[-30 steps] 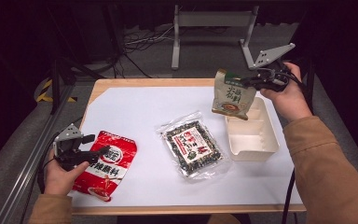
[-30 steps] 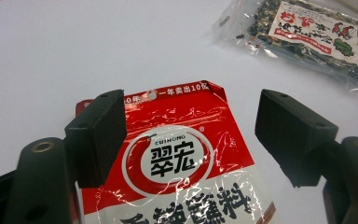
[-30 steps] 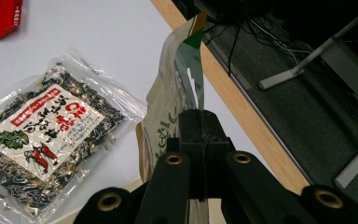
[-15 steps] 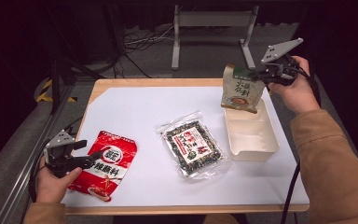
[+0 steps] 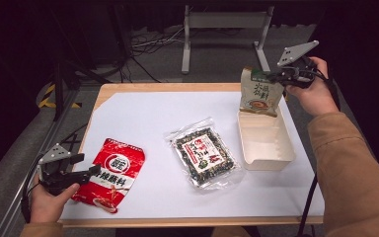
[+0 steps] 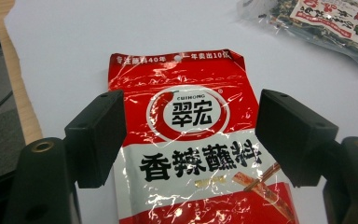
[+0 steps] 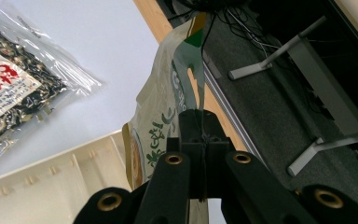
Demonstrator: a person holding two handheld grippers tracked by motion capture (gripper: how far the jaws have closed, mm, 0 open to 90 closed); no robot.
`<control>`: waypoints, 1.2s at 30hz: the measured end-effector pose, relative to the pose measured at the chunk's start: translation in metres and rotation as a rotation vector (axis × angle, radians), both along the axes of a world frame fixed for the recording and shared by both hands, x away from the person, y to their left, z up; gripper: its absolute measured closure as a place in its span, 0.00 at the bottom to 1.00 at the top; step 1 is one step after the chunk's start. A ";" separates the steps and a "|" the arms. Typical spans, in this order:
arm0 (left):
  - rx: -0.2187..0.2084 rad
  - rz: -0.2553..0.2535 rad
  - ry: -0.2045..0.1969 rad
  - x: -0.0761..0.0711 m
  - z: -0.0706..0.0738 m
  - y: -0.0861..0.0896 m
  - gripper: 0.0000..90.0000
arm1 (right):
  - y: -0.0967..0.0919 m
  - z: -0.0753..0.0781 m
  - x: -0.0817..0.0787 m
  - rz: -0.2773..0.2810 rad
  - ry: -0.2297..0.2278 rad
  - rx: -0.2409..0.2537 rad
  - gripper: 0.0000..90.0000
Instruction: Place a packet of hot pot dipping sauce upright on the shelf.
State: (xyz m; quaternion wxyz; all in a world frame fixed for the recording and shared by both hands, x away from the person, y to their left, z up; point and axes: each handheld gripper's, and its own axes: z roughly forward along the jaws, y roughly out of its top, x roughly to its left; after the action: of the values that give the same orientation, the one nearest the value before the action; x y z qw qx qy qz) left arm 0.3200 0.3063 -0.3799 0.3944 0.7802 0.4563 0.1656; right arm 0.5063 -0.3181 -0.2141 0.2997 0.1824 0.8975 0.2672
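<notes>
A red seasoning packet (image 5: 111,173) lies flat near the table's front left. My left gripper (image 5: 85,165) stands open at its left edge; in the left gripper view the red packet (image 6: 196,140) lies below and between the spread jaws of the left gripper (image 6: 189,135), untouched. My right gripper (image 5: 278,77) is shut on the top edge of a beige pouch (image 5: 259,94), which hangs upright over the far end of the white box (image 5: 269,158). The right gripper view shows the right gripper (image 7: 200,123) pinching the beige pouch (image 7: 161,112) above the white box (image 7: 51,186).
A clear packet of dark dried food with a red label (image 5: 205,155) lies mid-table between red packet and box, and also shows as the clear packet (image 6: 321,23) (image 7: 14,79). White paper (image 5: 153,113) covers the wooden table. A metal stand (image 5: 222,19) is on the floor behind.
The right gripper has carried the beige pouch to the right and slightly farther back, over the box's far end. The left gripper has drawn back to the left, off the red packet.
</notes>
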 end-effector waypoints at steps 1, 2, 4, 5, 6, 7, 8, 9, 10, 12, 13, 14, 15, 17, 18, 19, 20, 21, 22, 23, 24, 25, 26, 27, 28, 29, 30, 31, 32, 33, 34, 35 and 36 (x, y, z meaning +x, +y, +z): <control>-0.004 0.003 -0.001 -0.001 0.000 0.001 0.28 | 0.000 -0.002 0.002 -0.002 0.000 -0.002 1.00; -0.001 0.008 -0.001 -0.002 0.000 0.002 0.28 | -0.001 -0.003 0.003 -0.005 0.000 -0.002 1.00; 0.000 0.014 -0.001 -0.005 0.000 0.004 0.28 | -0.001 -0.005 0.005 -0.010 -0.001 -0.008 1.00; -0.003 0.016 0.000 -0.006 0.000 0.004 0.28 | -0.001 -0.006 0.007 -0.014 -0.001 -0.013 1.00; -0.002 0.020 -0.001 -0.007 0.000 0.006 0.28 | -0.001 -0.007 0.007 -0.015 0.001 -0.018 1.00; -0.003 0.023 0.000 -0.008 0.000 0.006 0.28 | -0.001 -0.008 0.009 -0.009 -0.003 -0.030 1.00; -0.006 0.027 0.001 -0.009 -0.001 0.007 0.28 | -0.001 -0.009 0.009 -0.010 -0.005 -0.032 1.00; -0.007 0.026 0.004 -0.009 -0.001 0.007 0.28 | 0.000 -0.010 0.010 -0.014 -0.007 -0.031 1.00; -0.006 0.030 0.005 -0.010 -0.001 0.007 0.28 | 0.000 -0.010 0.010 -0.014 -0.005 -0.041 1.00; -0.003 0.028 0.003 -0.010 -0.001 0.008 0.28 | 0.000 -0.013 0.012 -0.018 -0.001 -0.061 1.00; -0.002 0.028 0.003 -0.010 -0.001 0.008 0.28 | 0.000 -0.015 0.013 -0.020 -0.001 -0.066 1.00; -0.003 0.028 0.003 -0.011 -0.001 0.008 0.28 | 0.000 -0.016 0.013 -0.024 -0.003 -0.065 1.00; -0.004 0.027 0.003 -0.010 -0.001 0.008 0.28 | 0.000 -0.018 0.014 -0.024 0.003 -0.065 1.00; -0.005 0.027 0.003 -0.010 -0.001 0.008 0.28 | 0.002 -0.021 0.014 -0.021 0.004 -0.057 1.00; -0.009 0.026 0.005 -0.010 -0.002 0.007 0.28 | 0.003 -0.022 0.014 -0.019 0.008 -0.058 1.00; -0.008 0.025 0.006 -0.010 -0.001 0.007 0.28 | 0.003 -0.024 0.014 -0.012 0.010 -0.065 1.00; -0.005 0.025 0.003 -0.009 -0.001 0.006 0.28 | 0.005 -0.025 0.014 -0.012 0.012 -0.065 1.00; -0.005 0.022 0.001 -0.009 -0.001 0.006 0.28 | 0.006 -0.028 0.015 -0.009 0.018 -0.066 1.00; -0.010 0.023 0.003 -0.009 -0.001 0.006 0.28 | 0.006 -0.029 0.015 -0.009 0.019 -0.068 1.00; -0.010 0.020 0.002 -0.008 -0.001 0.005 0.28 | 0.006 -0.032 0.015 -0.007 0.024 -0.068 1.00; -0.009 0.017 0.000 -0.008 -0.001 0.005 0.28 | 0.007 -0.033 0.015 -0.011 0.028 -0.065 1.00; -0.010 0.017 -0.001 -0.007 -0.001 0.005 0.28 | 0.007 -0.036 0.016 -0.010 0.032 -0.065 1.00; -0.012 0.015 0.002 -0.007 -0.001 0.005 0.28 | 0.006 -0.037 0.016 -0.011 0.036 -0.065 1.00; -0.011 0.014 0.002 -0.007 -0.001 0.005 0.28 | 0.006 -0.040 0.016 -0.014 0.038 -0.058 1.00; -0.010 0.012 0.001 -0.006 -0.001 0.004 0.28 | 0.005 -0.042 0.016 -0.015 0.046 -0.055 1.00; -0.005 0.010 -0.001 -0.005 -0.001 0.004 0.28 | 0.005 -0.045 0.017 -0.019 0.054 -0.052 1.00; -0.009 0.008 0.001 -0.005 -0.001 0.003 0.28 | 0.004 -0.047 0.017 -0.024 0.055 -0.051 0.99; -0.008 0.008 0.001 -0.004 -0.001 0.003 0.28 | 0.004 -0.048 0.017 -0.028 0.063 -0.047 0.99; -0.008 0.006 0.001 -0.004 -0.001 0.002 0.28 | 0.003 -0.050 0.017 -0.035 0.068 -0.040 0.99; -0.012 0.007 0.006 -0.004 -0.001 0.002 0.28 | 0.003 -0.052 0.018 -0.050 0.077 -0.028 0.99; -0.012 0.005 0.003 -0.003 -0.001 0.001 0.28 | 0.002 -0.054 0.018 -0.070 0.087 -0.027 0.98; -0.009 0.003 0.003 -0.003 0.000 0.001 0.28 | 0.002 -0.056 0.019 -0.097 0.099 -0.024 0.97; -0.007 0.002 0.000 -0.002 0.000 0.001 0.28 | 0.001 -0.059 0.020 -0.128 0.122 -0.031 0.96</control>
State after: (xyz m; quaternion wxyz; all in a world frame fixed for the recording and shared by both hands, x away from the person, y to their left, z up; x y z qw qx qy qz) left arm 0.3176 0.3073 -0.3803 0.3971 0.7784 0.4575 0.1645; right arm 0.5261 -0.3168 -0.2729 0.2638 0.2508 0.9046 0.2220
